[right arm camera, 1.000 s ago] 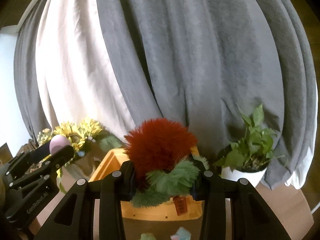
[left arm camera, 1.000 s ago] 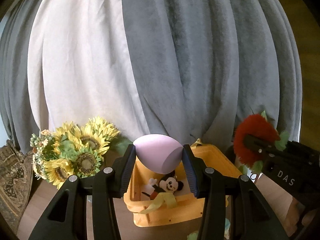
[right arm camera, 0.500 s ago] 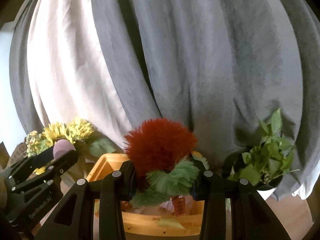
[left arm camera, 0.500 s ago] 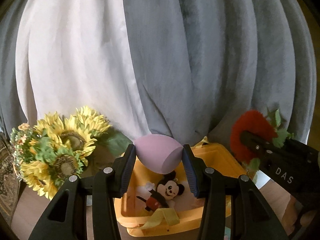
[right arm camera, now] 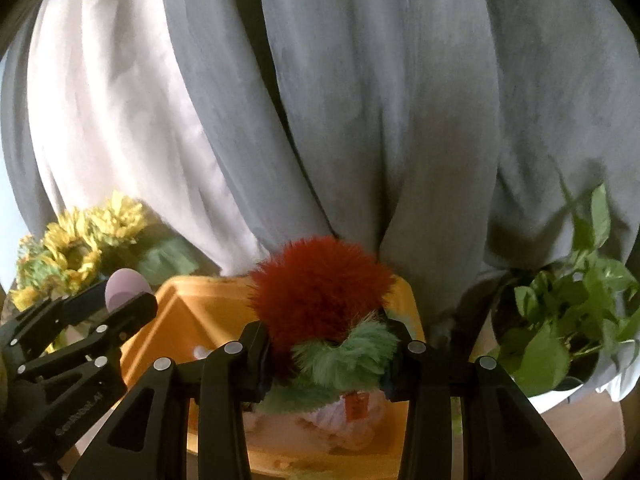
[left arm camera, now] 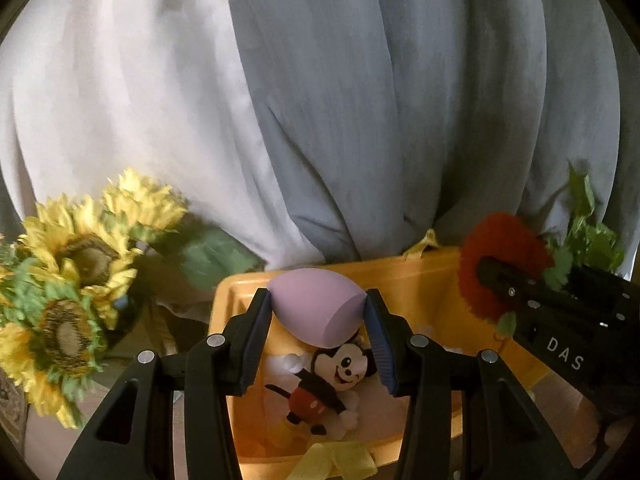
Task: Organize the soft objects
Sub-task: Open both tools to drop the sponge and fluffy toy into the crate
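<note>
Heavy pleated curtains [left arm camera: 360,120], grey beside a pale panel, hang in soft folds behind the yellow plastic bin [left arm camera: 424,276], which serves as the landmark here. The bin is a smooth, rigid, open-topped tub with rounded corners, standing on a wooden table [right arm camera: 580,436].

To the left of the bin is a bunch of artificial sunflowers [left arm camera: 80,264] with frayed fabric petals; to its right, a leafy green plant in a white pot [right arm camera: 560,340].

Over the bin's right side, the right tongs [right arm camera: 328,356] are clamped on a fuzzy plush strawberry [right arm camera: 320,292], a shaggy red ball with a woolly green leaf collar and a small orange tag hanging below. Over the bin's left side, the left tongs [left arm camera: 318,316] are pinched on a lilac makeup sponge [left arm camera: 316,312], smooth, matte and egg-shaped with one flat slanted face.

Already lying inside the bin is a Mickey Mouse plush [left arm camera: 324,388], face up on something white and fluffy. A limp yellow ribbon [left arm camera: 336,460] drapes over the bin's near rim.

As I judge it, the sorting is well under way: at least one soft toy is stowed, and both carried pieces hang above the bin, not yet released. What remains is lowering and letting go of each. Whether more soft things wait elsewhere cannot be told.
</note>
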`<action>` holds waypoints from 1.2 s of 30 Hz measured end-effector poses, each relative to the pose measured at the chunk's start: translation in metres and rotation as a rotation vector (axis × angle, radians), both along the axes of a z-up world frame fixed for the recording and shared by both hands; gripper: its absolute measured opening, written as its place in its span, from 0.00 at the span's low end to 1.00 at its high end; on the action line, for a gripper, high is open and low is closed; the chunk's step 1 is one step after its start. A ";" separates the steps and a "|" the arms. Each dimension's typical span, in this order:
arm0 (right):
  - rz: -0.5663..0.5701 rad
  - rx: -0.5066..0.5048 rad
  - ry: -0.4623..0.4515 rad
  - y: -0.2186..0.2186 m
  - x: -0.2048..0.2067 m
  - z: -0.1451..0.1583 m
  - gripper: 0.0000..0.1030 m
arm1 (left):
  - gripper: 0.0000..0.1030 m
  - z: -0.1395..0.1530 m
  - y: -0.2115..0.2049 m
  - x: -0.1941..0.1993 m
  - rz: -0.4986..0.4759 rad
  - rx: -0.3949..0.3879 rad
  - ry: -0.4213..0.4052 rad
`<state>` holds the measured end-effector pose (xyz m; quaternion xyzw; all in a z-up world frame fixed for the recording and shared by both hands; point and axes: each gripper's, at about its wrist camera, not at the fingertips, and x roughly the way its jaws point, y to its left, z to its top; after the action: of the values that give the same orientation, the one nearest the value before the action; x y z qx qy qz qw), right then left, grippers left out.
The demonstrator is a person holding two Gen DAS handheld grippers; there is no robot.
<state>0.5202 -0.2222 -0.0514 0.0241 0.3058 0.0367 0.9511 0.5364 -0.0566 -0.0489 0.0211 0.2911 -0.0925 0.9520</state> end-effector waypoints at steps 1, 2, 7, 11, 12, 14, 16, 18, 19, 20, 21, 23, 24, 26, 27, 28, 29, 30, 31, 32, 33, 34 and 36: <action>0.002 0.000 0.010 -0.001 0.003 -0.003 0.39 | 0.45 -0.004 -0.002 0.003 -0.006 0.006 0.014; 0.007 -0.004 0.023 0.000 0.006 -0.005 0.39 | 0.45 -0.007 -0.004 0.006 -0.013 0.012 0.024; 0.032 -0.009 0.111 0.001 0.025 -0.021 0.39 | 0.45 -0.023 -0.011 0.018 -0.039 0.038 0.083; 0.058 -0.004 0.180 0.004 0.038 -0.034 0.39 | 0.45 -0.033 -0.013 0.024 -0.052 0.052 0.117; 0.061 -0.002 0.192 0.005 0.041 -0.036 0.40 | 0.45 -0.034 -0.013 0.026 -0.050 0.053 0.123; 0.068 -0.017 0.215 0.008 0.045 -0.041 0.40 | 0.46 -0.037 -0.013 0.030 -0.049 0.057 0.140; 0.070 -0.024 0.233 0.010 0.049 -0.045 0.41 | 0.46 -0.039 -0.013 0.032 -0.052 0.059 0.161; 0.069 -0.033 0.249 0.010 0.052 -0.049 0.47 | 0.47 -0.042 -0.013 0.034 -0.057 0.058 0.178; 0.071 -0.037 0.255 0.011 0.053 -0.050 0.49 | 0.48 -0.043 -0.013 0.035 -0.057 0.059 0.182; 0.070 -0.038 0.256 0.011 0.053 -0.050 0.54 | 0.49 -0.044 -0.013 0.036 -0.057 0.060 0.186; 0.067 -0.040 0.253 0.011 0.053 -0.050 0.56 | 0.50 -0.044 -0.014 0.036 -0.058 0.061 0.190; 0.067 -0.045 0.253 0.010 0.053 -0.050 0.63 | 0.56 -0.044 -0.014 0.036 -0.060 0.063 0.190; 0.065 -0.042 0.251 0.010 0.053 -0.048 0.65 | 0.57 -0.044 -0.014 0.035 -0.059 0.065 0.187; 0.060 -0.038 0.246 0.008 0.052 -0.046 0.65 | 0.63 -0.042 -0.014 0.032 -0.056 0.074 0.178; 0.055 -0.033 0.241 0.007 0.051 -0.043 0.65 | 0.64 -0.041 -0.015 0.031 -0.057 0.079 0.173; 0.050 -0.028 0.237 0.005 0.049 -0.041 0.65 | 0.65 -0.040 -0.014 0.030 -0.059 0.081 0.170; 0.044 -0.022 0.229 0.003 0.047 -0.038 0.65 | 0.67 -0.037 -0.014 0.028 -0.061 0.082 0.165; 0.040 -0.019 0.219 0.002 0.044 -0.035 0.65 | 0.68 -0.035 -0.014 0.026 -0.060 0.082 0.159; 0.036 -0.021 0.210 0.000 0.041 -0.031 0.65 | 0.71 -0.033 -0.014 0.023 -0.059 0.085 0.155; 0.030 -0.026 0.201 0.001 0.039 -0.028 0.67 | 0.72 -0.030 -0.014 0.020 -0.058 0.088 0.148; 0.020 -0.030 0.187 -0.001 0.034 -0.024 0.68 | 0.73 -0.027 -0.014 0.016 -0.059 0.088 0.139; 0.015 -0.031 0.174 -0.002 0.029 -0.020 0.68 | 0.75 -0.024 -0.014 0.012 -0.061 0.089 0.131; 0.010 -0.035 0.149 -0.003 0.021 -0.011 0.70 | 0.77 -0.018 -0.013 0.005 -0.057 0.085 0.119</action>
<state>0.5409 -0.2249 -0.0628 0.0084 0.3763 0.0341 0.9258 0.5417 -0.0695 -0.0668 0.0645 0.3501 -0.1082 0.9282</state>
